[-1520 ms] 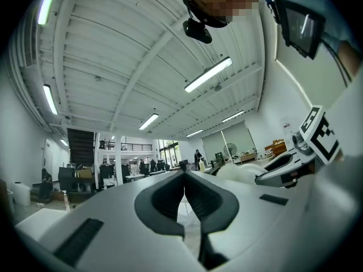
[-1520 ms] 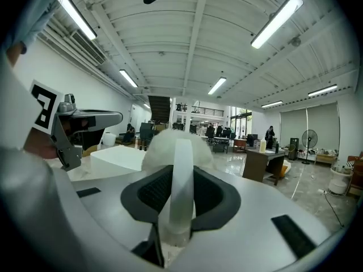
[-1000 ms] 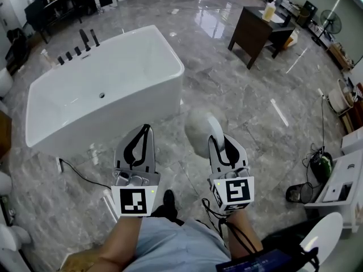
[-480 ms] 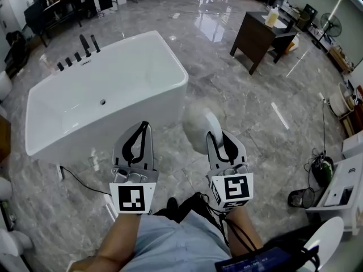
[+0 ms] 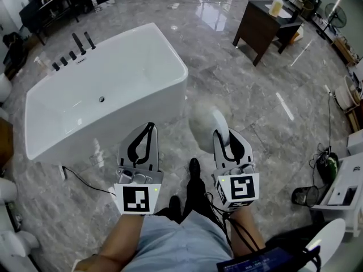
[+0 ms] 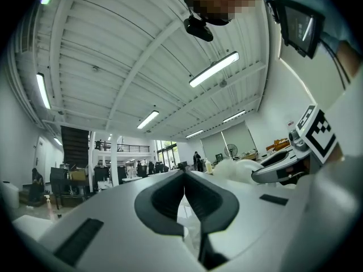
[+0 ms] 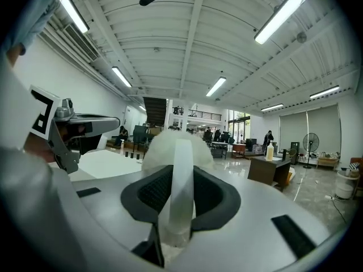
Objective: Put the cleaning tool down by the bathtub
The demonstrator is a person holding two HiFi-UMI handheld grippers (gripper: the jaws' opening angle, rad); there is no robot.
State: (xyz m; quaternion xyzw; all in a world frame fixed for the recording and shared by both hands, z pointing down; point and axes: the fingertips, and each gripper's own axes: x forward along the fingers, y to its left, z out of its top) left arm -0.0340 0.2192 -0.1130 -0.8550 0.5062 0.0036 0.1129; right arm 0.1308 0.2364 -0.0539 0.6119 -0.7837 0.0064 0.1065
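Right gripper clamped on brush handle, fluffy head held above floor beside bathtub. Left gripper closed, empty. Since a second ago: shoe stepped forward, grip unchanged. Brush not yet down.

Fluffy white cleaning tool on a pale handle, aloft near the white bathtub

head: steep down, bathtub | gripper cams: along jaws, up, share ceiling
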